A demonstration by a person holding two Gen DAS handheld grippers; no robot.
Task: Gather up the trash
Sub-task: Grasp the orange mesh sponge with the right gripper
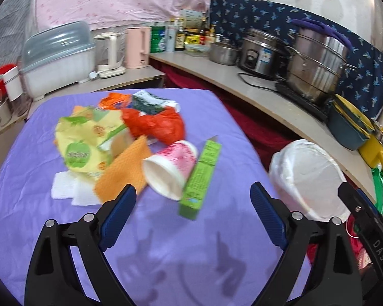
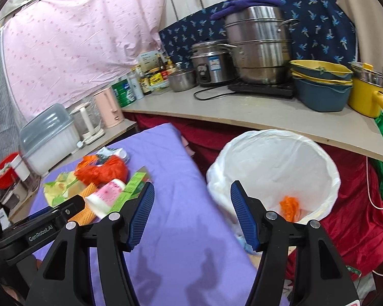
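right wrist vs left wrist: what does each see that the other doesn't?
Only the right wrist view: the inside of the bin liner, with an orange scrap at the bottom, and the whole yellow pot.
Only the left wrist view: the white tissue beside the pile, and the yellow snack bag's full face.
Both: purple cloth, red plastic bag, pink paper cup, green box, steel steamer. Left gripper and right gripper are both open and hold nothing.

Matt purple cloth (image 1: pixel 166 229), shiny steel pot (image 1: pixel 316 68)
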